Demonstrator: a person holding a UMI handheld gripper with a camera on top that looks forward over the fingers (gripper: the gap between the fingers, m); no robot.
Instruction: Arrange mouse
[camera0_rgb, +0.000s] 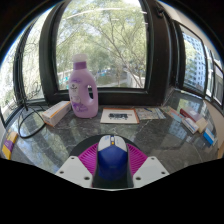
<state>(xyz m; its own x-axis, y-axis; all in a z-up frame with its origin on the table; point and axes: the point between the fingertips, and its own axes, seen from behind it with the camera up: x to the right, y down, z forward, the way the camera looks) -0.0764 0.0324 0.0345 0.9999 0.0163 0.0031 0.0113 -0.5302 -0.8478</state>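
- Pinching from both sides, the gripper (112, 166) holds a blue mouse (112, 160) between its two fingers, whose pink pads (92, 158) press against the mouse's flanks.
- The mouse points forward along the fingers, its pale scroll wheel facing up, above the dark stone tabletop (60, 140).
- Just beyond the fingers lies a flat white card (118, 116) on the tabletop.
- Left of the card stands a pink detergent bottle (82, 88), upright, with a printed label on its front.
- Beside the bottle, further left, rests a tan box (55, 112), and a black cable (30, 124) loops near it.
- To the right lie some small packets (150, 113) and a box (193, 122) near the table's far side.
- Behind everything a bay window (100, 40) shows trees and buildings outside.
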